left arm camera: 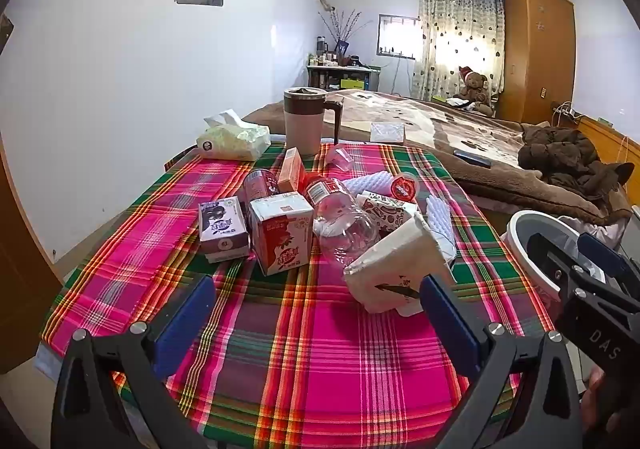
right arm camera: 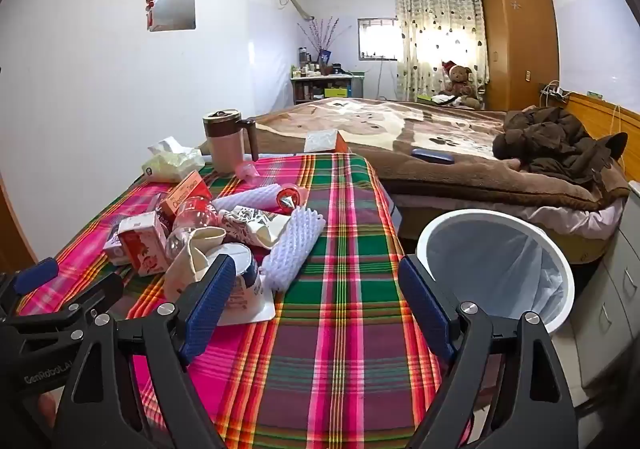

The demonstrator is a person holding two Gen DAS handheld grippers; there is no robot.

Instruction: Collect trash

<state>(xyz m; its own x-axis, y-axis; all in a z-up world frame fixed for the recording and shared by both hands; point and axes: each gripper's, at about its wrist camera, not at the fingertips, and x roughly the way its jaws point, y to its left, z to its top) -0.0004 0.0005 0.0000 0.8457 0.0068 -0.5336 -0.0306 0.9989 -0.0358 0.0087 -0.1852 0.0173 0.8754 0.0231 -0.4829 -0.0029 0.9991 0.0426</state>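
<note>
A heap of trash lies on the plaid tablecloth point(left arm camera: 304, 349): a purple drink carton point(left arm camera: 222, 229), a red-and-white carton point(left arm camera: 282, 235), a crushed clear bottle point(left arm camera: 344, 225), a red can point(left arm camera: 260, 183), a white paper cup point(left arm camera: 396, 269) on its side and white foam netting point(right arm camera: 294, 249). My left gripper point(left arm camera: 316, 313) is open just short of the heap, with the paper cup beside its right finger. My right gripper point(right arm camera: 316, 301) is open over the cloth, its left finger in front of the paper cup point(right arm camera: 236, 277). A white bin point(right arm camera: 496, 265) with a liner stands off the table's right edge.
At the table's far end stand a lidded mug point(left arm camera: 306, 121) and a tissue pack point(left arm camera: 234, 139). Behind the table is a bed point(right arm camera: 420, 137) with a brown blanket, a dark jacket point(right arm camera: 556, 145) and a teddy bear point(right arm camera: 460, 83). White drawers point(right arm camera: 612, 289) stand right of the bin.
</note>
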